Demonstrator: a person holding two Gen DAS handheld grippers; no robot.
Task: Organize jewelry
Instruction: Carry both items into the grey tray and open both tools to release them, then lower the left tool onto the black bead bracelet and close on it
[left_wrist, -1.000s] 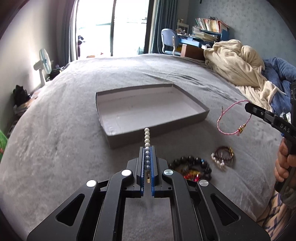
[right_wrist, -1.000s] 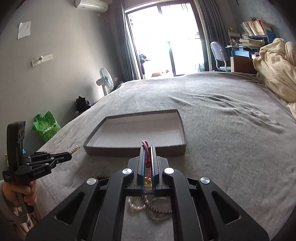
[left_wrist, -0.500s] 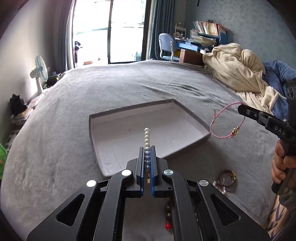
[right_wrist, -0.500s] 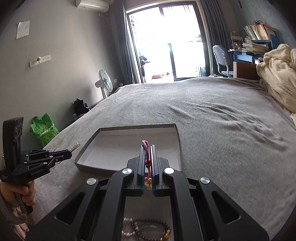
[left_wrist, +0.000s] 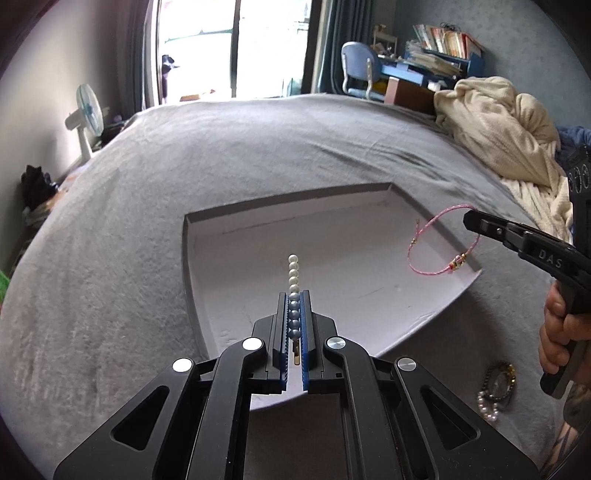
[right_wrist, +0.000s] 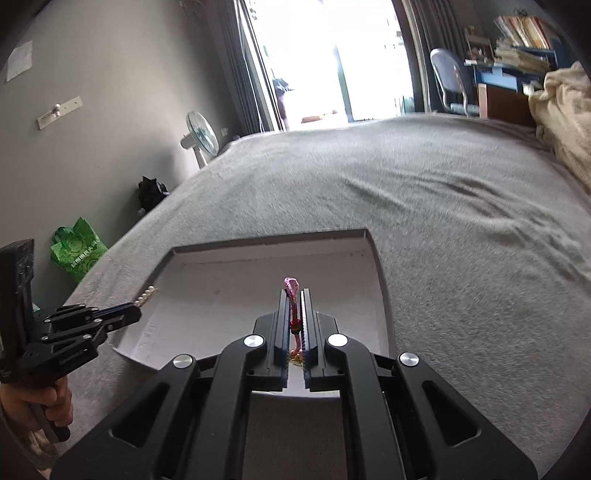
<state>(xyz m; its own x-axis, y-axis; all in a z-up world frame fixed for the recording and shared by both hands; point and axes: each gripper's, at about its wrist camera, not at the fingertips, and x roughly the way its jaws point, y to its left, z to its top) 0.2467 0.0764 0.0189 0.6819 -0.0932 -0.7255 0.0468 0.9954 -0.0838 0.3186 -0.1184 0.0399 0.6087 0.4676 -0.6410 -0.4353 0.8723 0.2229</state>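
A shallow grey tray (left_wrist: 288, 205) lies on the grey bed and also shows in the right wrist view (right_wrist: 269, 242). My left gripper (left_wrist: 294, 295) is shut on a string of white pearls (left_wrist: 293, 275) that sticks out forward over the tray's near part. My right gripper (right_wrist: 294, 293) is shut on a pink cord bracelet (right_wrist: 291, 286). In the left wrist view the right gripper (left_wrist: 471, 219) holds the pink bracelet (left_wrist: 428, 254) as a hanging loop above the tray's right side. In the right wrist view the left gripper (right_wrist: 138, 308) hovers over the tray's left edge with the pearls (right_wrist: 146, 295).
A beaded and pearl bracelet pile (left_wrist: 496, 387) lies on the bed at the near right. A cream blanket (left_wrist: 495, 129) is heaped at the far right. A fan (right_wrist: 201, 136) and a green bag (right_wrist: 77, 251) stand by the left wall.
Both grippers have moved forward over the tray with their jewelry still held. The dark bead bracelets on the bed have dropped out of view beneath the left gripper.
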